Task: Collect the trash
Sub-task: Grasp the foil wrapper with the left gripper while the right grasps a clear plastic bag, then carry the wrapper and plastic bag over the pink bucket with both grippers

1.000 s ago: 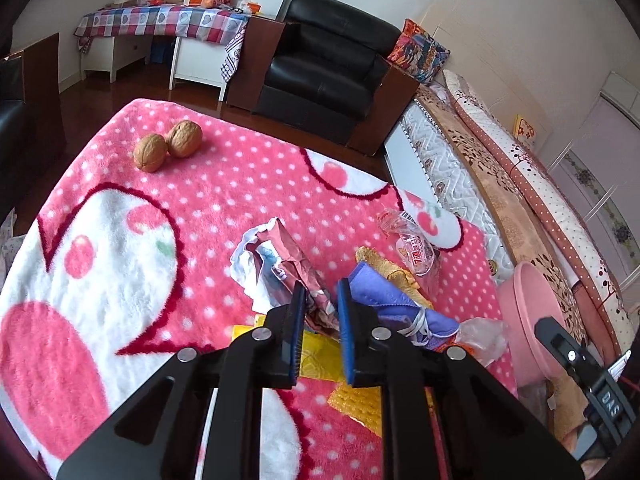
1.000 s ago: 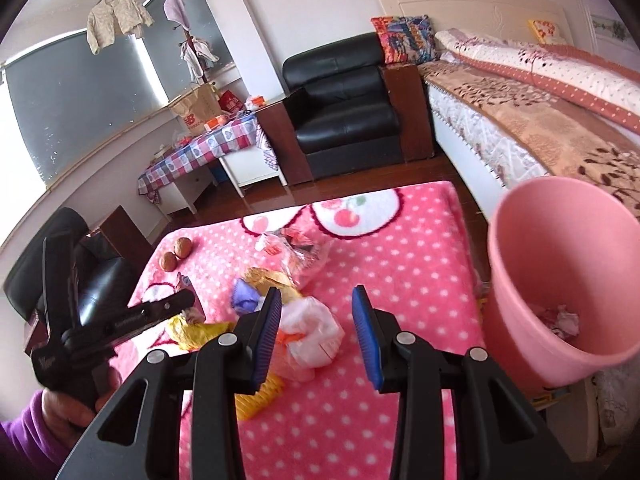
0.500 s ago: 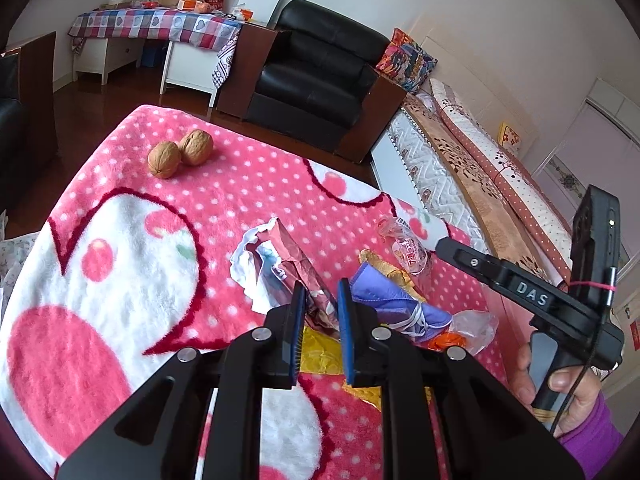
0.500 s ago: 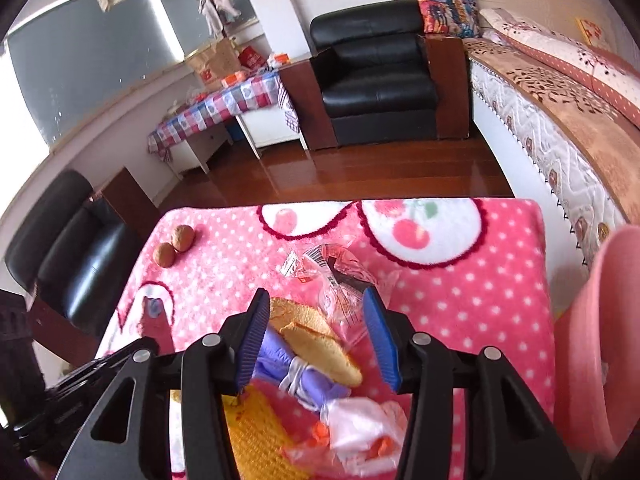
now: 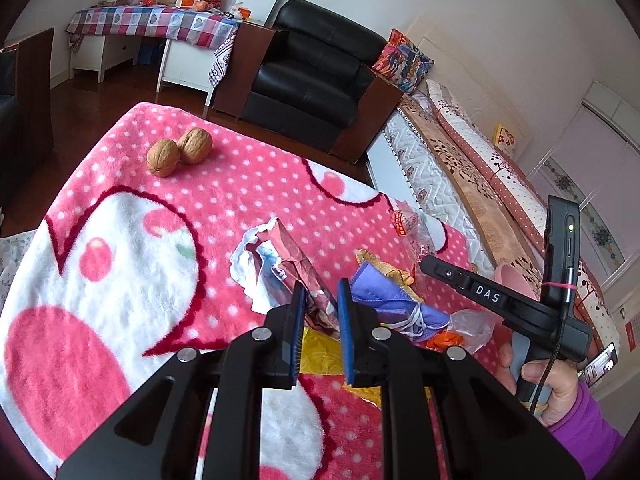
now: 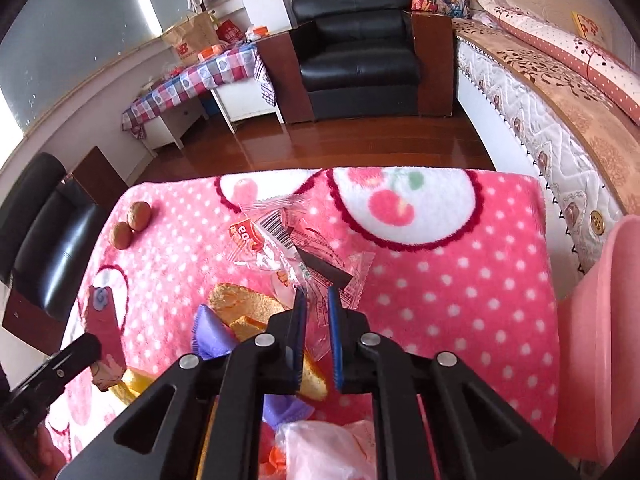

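The right gripper (image 6: 316, 300) had just been closing, its jaws pinching the near edge of a clear plastic wrapper (image 6: 288, 248) whose long axis ran up and left from the fingertips across the pink blanket (image 6: 460, 280). The left gripper (image 5: 320, 304), jaws narrow, held a crumpled reddish wrapper (image 5: 292, 264) over the trash pile. The pink bin (image 6: 600, 340) stood just right of the right gripper, its contents hidden.

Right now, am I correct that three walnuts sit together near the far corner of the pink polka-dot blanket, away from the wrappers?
Not quite: there are two walnuts, not three. The left wrist view shows them touching, near the far corner of the pink polka-dot blanket, away from the wrappers.
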`<state>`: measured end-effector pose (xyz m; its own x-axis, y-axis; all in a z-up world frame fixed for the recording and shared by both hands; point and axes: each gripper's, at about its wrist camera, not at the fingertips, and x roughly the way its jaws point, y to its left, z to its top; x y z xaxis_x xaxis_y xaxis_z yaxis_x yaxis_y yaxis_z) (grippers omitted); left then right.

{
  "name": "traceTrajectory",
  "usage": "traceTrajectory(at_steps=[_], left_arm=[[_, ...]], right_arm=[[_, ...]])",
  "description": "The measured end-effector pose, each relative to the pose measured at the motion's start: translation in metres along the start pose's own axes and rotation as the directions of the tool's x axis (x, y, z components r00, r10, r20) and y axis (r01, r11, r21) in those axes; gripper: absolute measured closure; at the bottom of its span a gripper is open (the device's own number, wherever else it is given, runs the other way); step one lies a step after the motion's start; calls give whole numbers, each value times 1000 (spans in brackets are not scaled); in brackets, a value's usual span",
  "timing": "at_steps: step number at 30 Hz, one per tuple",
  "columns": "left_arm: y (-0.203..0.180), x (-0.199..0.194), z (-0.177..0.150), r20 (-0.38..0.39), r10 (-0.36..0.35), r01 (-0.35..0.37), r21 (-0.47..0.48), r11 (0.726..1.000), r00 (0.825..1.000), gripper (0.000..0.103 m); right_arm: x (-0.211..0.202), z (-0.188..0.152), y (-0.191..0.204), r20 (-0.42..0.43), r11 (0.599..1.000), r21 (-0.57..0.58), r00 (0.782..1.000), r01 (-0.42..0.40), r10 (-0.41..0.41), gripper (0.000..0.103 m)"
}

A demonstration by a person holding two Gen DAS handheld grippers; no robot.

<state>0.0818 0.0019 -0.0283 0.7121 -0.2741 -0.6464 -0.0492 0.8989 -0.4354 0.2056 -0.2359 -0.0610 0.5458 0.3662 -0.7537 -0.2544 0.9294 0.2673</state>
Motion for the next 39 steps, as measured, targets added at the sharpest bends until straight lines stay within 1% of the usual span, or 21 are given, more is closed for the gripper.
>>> traceTrajectory(at_steps=[5,11,16,21,27,31,35,39], left_arm=[[-9,-10,0,26,-9,8,23,1000,1000,88],[-25,-24,0,53,-29,26,59,998,998,88],[-38,-32,-2,62,-51,46,85,995,997,88],[-56,-36,-6,63,-82,74,117,990,995,88],[-80,-35,-13,50,-116,107,152,983,992,88],[-102,-28,-16,26,-151,144,176,974,988,88],[-131,-23,-18,19,-200,191,219,957,980,88],[-166,-13,-20,-5,-261,254,261,932,965,88]], right_arm=[[-35,-2,1,66,997,36,996,-65,63,94],[-76,-12,3,124,987,69,983,-142,132,94],[-105,-27,-1,159,978,102,974,-181,163,94],[-123,-46,-6,175,974,129,971,-187,163,94],[-146,-64,-24,208,971,171,969,-167,130,94],[-167,-72,-42,252,970,205,965,-133,80,94],[-187,-79,-68,296,964,249,955,-91,14,94],[-204,-86,-97,324,950,308,944,-48,-57,94]])
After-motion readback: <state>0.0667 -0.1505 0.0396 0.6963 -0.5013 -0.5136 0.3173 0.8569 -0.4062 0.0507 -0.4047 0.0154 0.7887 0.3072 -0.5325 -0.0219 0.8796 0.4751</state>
